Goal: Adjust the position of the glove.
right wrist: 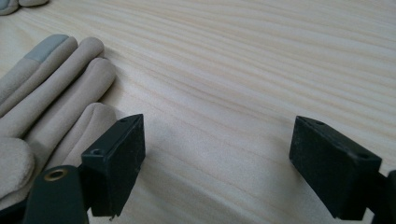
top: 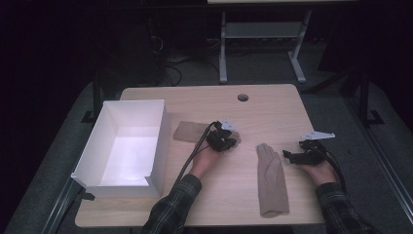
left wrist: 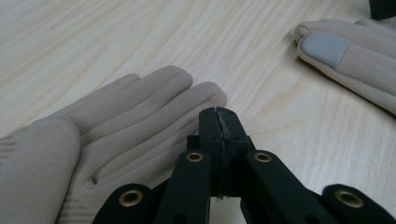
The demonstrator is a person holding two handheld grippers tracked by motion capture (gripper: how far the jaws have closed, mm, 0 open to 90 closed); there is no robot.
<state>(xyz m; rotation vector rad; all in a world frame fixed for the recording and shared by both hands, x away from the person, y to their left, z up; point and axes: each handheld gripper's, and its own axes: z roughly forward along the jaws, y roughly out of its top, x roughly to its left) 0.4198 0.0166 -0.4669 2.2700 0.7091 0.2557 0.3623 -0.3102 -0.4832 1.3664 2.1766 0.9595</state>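
Two soft beige fabric gloves beside open white box | left gripper jaws together (on nothing visible) | right gripper jaws apart | limp, light; likely pinch cuff.

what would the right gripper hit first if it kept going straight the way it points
Probably nothing soon: the open right gripper points along bare table, and the beige glove lies just off its line beside one jaw.
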